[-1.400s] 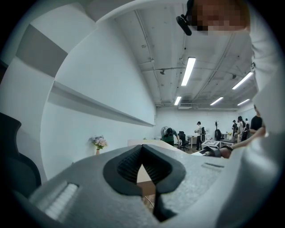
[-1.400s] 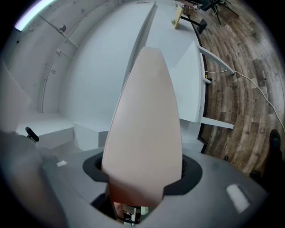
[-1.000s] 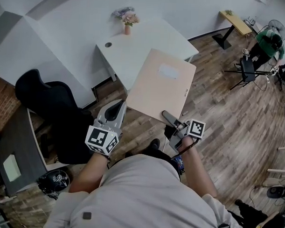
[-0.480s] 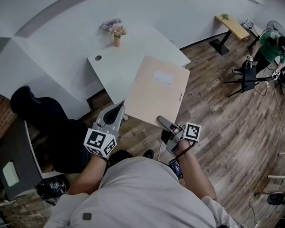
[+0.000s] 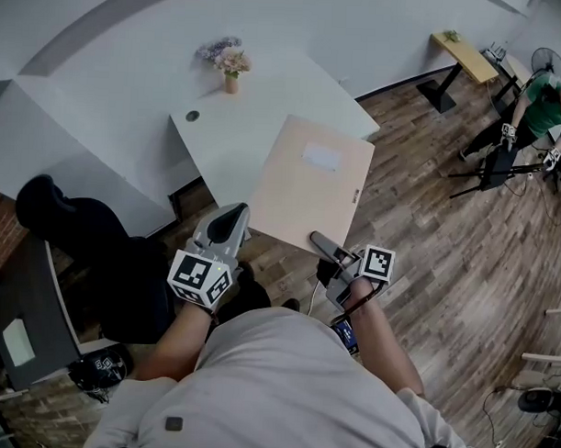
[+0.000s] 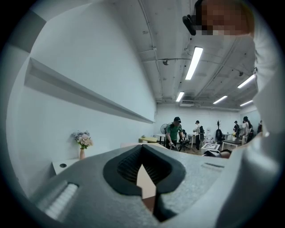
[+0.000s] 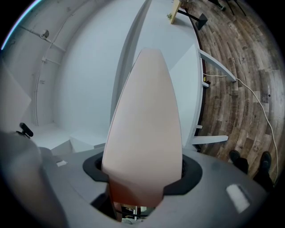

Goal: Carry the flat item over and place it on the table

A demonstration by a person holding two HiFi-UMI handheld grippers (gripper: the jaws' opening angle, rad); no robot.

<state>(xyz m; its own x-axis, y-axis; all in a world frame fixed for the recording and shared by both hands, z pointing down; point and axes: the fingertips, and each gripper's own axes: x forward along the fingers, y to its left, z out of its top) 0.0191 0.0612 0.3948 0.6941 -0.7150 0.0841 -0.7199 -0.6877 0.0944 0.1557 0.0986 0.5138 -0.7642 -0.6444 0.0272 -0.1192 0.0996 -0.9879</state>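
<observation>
The flat item (image 5: 309, 183) is a beige board with a pale label, held level over the floor with its far edge above the white table (image 5: 257, 107). My left gripper (image 5: 235, 217) is shut on the board's near left corner; in the left gripper view a thin beige sliver of the flat item (image 6: 145, 180) sits between the closed jaws. My right gripper (image 5: 317, 239) is shut on the near right edge. In the right gripper view the flat item (image 7: 144, 129) runs away from the jaws toward the wall.
A vase of flowers (image 5: 232, 64) and a cable hole (image 5: 191, 116) are on the table's far side. A black chair (image 5: 73, 234) and a dark desk (image 5: 20, 320) stand to the left. A person in green (image 5: 547, 95), a tripod (image 5: 494, 166) and a wooden bench (image 5: 466, 52) are at the far right.
The table has come nearer and the board's far edge now overlaps it more. Both grippers keep their hold. The person in green has shifted to the right.
</observation>
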